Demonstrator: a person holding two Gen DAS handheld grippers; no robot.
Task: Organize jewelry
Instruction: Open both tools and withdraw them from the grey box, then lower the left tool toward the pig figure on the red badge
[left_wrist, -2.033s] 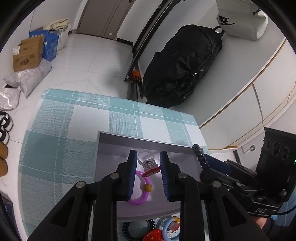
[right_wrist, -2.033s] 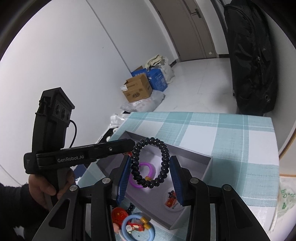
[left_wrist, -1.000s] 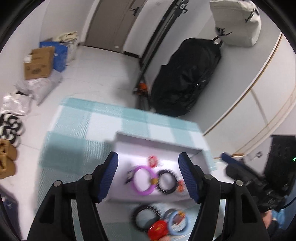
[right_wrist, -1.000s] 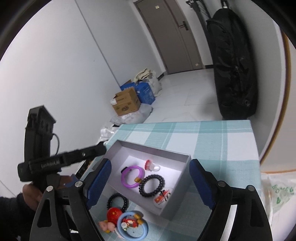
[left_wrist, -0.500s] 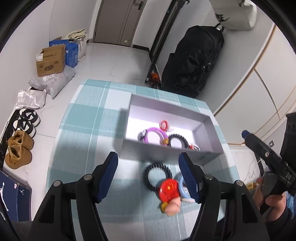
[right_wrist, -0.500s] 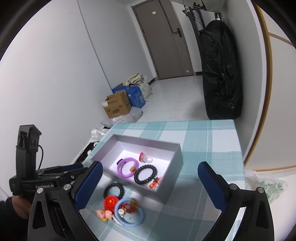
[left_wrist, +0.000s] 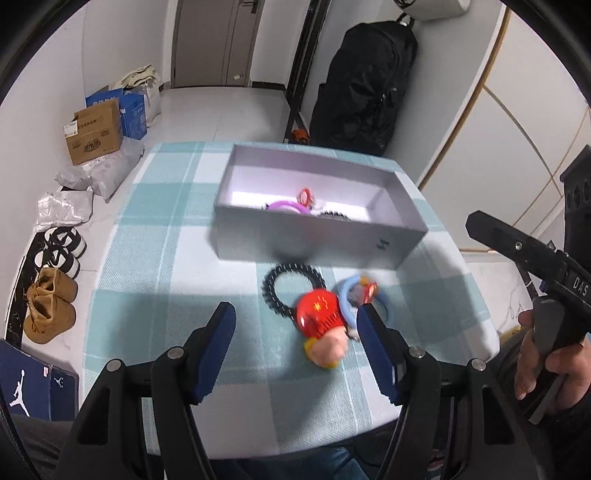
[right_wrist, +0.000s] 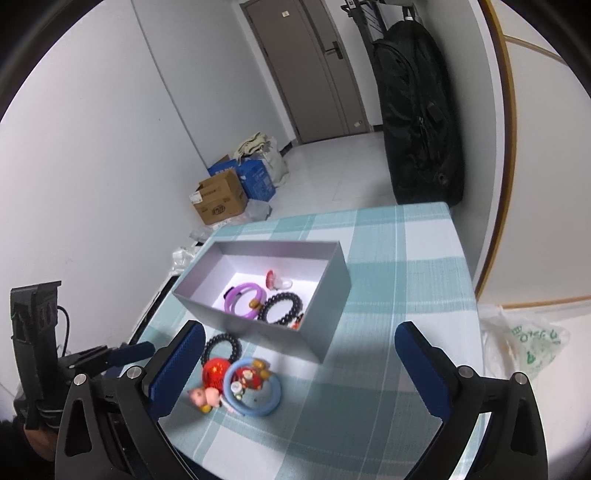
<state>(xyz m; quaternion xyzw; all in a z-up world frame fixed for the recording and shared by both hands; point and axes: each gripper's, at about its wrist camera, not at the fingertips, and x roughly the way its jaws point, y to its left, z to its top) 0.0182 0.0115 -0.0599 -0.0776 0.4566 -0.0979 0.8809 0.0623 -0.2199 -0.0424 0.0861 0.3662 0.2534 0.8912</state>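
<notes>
Grey box holds purple, black bracelets (three pieces outside); left gripper, right gripper both wide apart, empty, near table edge.

Both claws withdrawn from box, jaws spread wide.

Left claw, earlier closed inside the grey box, now hovers near the table's front edge. Right claw has let go of the black bead bracelet, which now lies in the box beside the purple ring.
</notes>
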